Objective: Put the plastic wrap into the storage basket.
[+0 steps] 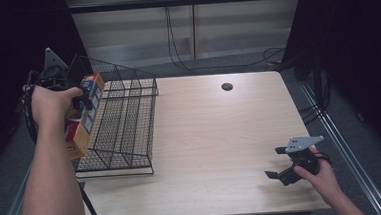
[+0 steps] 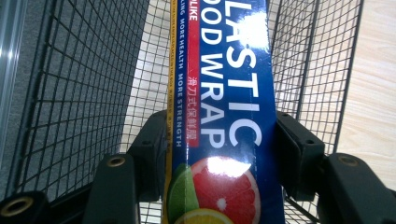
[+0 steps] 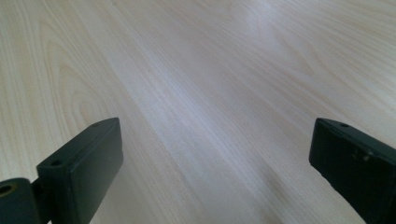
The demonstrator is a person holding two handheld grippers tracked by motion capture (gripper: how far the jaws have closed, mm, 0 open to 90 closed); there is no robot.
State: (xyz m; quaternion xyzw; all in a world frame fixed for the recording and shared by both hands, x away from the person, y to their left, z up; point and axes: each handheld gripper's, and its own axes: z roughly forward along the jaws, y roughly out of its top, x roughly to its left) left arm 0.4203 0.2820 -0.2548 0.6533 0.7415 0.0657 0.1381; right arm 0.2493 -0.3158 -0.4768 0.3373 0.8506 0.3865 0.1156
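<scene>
High view: left gripper [image 1: 84, 101] clamped on plastic wrap box [image 1: 83, 125], held above wire basket [image 1: 124, 122], not yet released; right gripper [image 1: 282, 163] jaws apart, idle over table [image 1: 215, 136]

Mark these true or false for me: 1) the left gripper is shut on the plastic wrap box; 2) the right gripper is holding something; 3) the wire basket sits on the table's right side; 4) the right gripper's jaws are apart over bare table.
1) True: the left gripper has its jaws clamped on the plastic wrap box.
2) False: the right gripper is open with nothing between its jaws.
3) False: the wire basket stands at the left edge of the table.
4) True: its jaws stand wide apart above bare wood.
</scene>
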